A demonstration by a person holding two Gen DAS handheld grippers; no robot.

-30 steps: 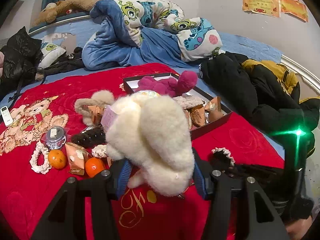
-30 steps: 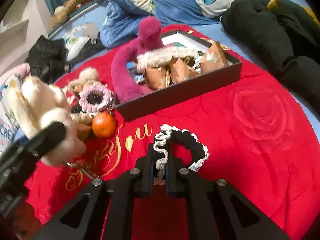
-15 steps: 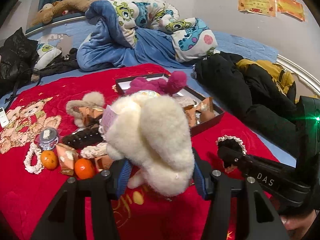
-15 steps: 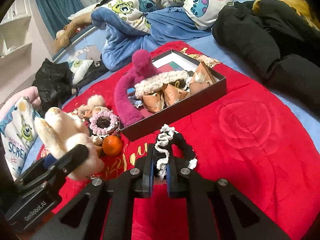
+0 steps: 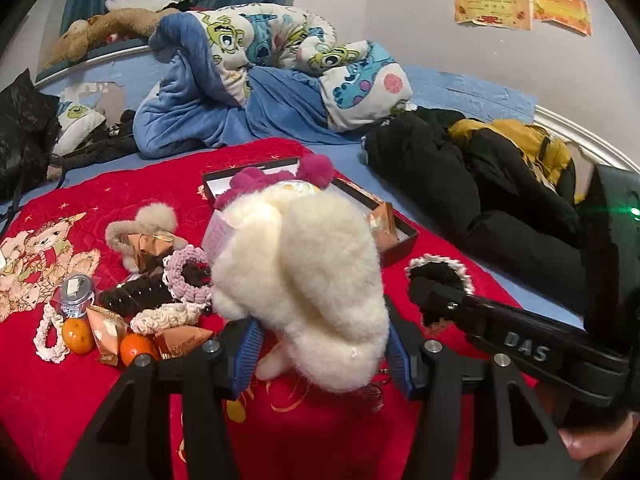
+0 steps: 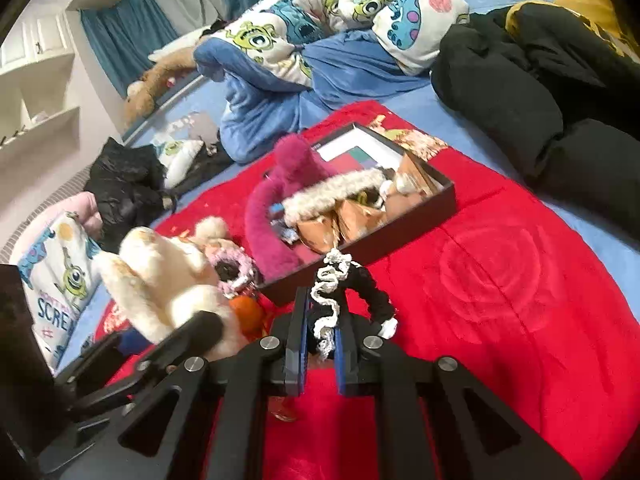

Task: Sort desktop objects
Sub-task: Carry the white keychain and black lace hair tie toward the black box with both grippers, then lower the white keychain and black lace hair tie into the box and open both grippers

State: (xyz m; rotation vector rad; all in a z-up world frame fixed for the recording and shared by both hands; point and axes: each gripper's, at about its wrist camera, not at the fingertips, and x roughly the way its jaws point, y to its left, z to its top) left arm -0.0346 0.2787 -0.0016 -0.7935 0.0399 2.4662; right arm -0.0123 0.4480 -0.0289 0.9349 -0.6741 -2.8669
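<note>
My left gripper (image 5: 320,364) is shut on a cream fluffy plush (image 5: 304,280) and holds it above the red blanket; the plush also shows in the right wrist view (image 6: 168,280). My right gripper (image 6: 319,344) is shut on a black scrunchie with white lace trim (image 6: 344,292), lifted off the blanket; it shows in the left wrist view (image 5: 440,276) too. A black box (image 6: 400,224) ahead holds a magenta plush (image 6: 276,200), a furry band and brown wrapped packets.
Left of the box lie several oranges (image 5: 76,336), scrunchies (image 5: 188,272), a dark hair clip (image 5: 132,296), brown packets and a small jar (image 5: 76,296). A blue quilt (image 5: 248,80) and black clothing (image 5: 460,184) lie behind and right.
Both grippers have risen and moved toward the box with their loads. The scrunchie is lifted off the blanket, and the right gripper has come closer beside the plush.
</note>
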